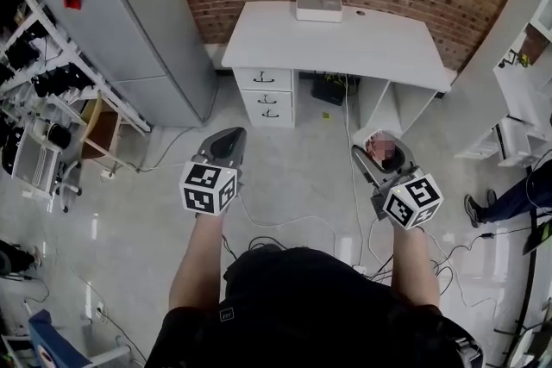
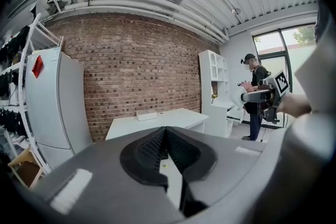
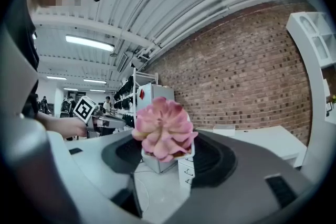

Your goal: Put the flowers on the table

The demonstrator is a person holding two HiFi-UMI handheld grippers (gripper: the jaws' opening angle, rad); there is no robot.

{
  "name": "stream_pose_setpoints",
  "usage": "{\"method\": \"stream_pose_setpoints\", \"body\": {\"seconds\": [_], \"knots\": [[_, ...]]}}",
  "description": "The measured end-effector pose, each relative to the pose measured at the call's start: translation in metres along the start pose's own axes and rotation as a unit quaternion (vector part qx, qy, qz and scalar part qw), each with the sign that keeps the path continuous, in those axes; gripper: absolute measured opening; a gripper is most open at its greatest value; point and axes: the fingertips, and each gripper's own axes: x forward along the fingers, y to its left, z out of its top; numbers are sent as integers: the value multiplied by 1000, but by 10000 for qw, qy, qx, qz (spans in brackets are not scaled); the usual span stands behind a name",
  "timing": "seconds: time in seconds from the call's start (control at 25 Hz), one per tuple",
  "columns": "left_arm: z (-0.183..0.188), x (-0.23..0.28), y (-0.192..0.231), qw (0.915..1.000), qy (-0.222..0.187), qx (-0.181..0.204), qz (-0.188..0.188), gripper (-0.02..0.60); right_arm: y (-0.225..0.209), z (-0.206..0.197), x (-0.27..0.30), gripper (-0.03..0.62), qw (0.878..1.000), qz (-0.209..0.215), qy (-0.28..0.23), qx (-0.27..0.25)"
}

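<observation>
Left gripper (image 1: pixel 222 147) pinched shut, nothing in it; pink flowers (image 3: pixel 164 129) in a little white pot (image 3: pixel 157 161) clamped in the right gripper (image 1: pixel 379 159), out over the floor, well short of the table (image 1: pixel 285 34); best kept level, lowered gently onto bare tabletop, then let go.

You wear a black short-sleeved shirt (image 1: pixel 302 306) with a small white logo (image 1: pixel 227 314) near the left shoulder; your left gripper (image 1: pixel 226 140) and right gripper (image 1: pixel 380 156) are grey shells with black ribbed pads (image 2: pixel 148 152), each carrying a white cube (image 1: pixel 208 188) printed with black square markers.
</observation>
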Motion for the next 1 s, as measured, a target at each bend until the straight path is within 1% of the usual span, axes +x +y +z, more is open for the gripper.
{"method": "stream_pose_setpoints", "body": {"seconds": [0.12,0.24,0.4,0.64,0.76,0.88,1.0], "knots": [[-2,-4,-7,10000,-45,-20,27,8,-2,-3,-7,250,9999,59,-51,150],[-9,-6,-10,10000,3,-64,35,8,-4,-10,-7,250,9995,95,-17,292],[-13,-2,-1,9999,-5,-116,46,8,-6,-19,5,250,9991,177,86,367],[-16,32,34,9996,-46,-275,45,8,-18,-31,43,250,9986,233,224,424],[-12,56,54,9997,-77,-236,-31,8,-32,-36,71,250,9983,191,304,456],[-12,80,84,9997,-70,-235,-78,8,-48,-37,110,250,9979,147,364,519],[-15,100,120,9991,-33,-412,-49,8,-50,-40,154,250,9966,313,526,547]]}}
